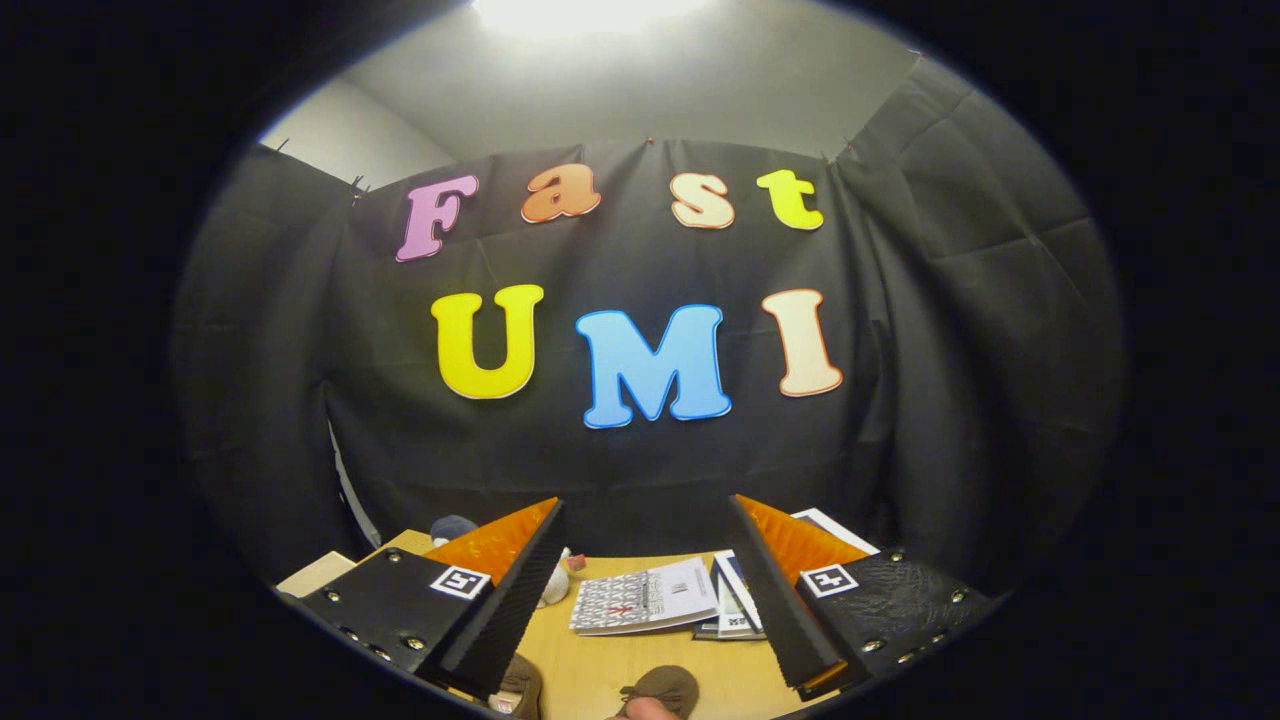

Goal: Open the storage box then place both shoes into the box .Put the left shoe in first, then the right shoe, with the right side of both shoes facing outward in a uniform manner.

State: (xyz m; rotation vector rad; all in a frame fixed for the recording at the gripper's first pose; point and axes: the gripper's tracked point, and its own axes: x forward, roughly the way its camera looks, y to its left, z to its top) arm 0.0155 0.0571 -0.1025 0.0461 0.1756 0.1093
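claw (pixel 645 600): wide open, nothing between the fingers, held above the table and aimed level at the booth wall
left finger (pixel 500 610): tip sits over the left shoe, hides most of it
right finger (pixel 785 600): tip clear of both shoes, overlaps the edge of the stacked booklets behind it
left shoe (pixel 520 685): brown, right under the left finger's tip, only a small part visible; can't tell which way it points
right shoe (pixel 662 690): brown, low between the two fingers, nearer the middle of the gap, below the tips and closer to the camera than the booklets; cut off at the bottom, orientation can't tell
shoes vs each other: side by side, small gap of bare table between them
table (pixel 600 660): light wood, bare strip running between the fingers
booklet (pixel 645 598): grey-and-white patterned cover, lying flat just beyond the shoes, in the gap between the fingers
stacked booklets (pixel 735 605): just right of that one, touching or overlapping it, partly behind the right finger
white object (pixel 556 580): small, beside the left finger's inner edge, mostly hidden, can't identify
dark rounded object (pixel 452 526): far left corner of the table, behind the left finger, can't identify
wall (pixel 640 460): black cloth, closes off the far side of the table
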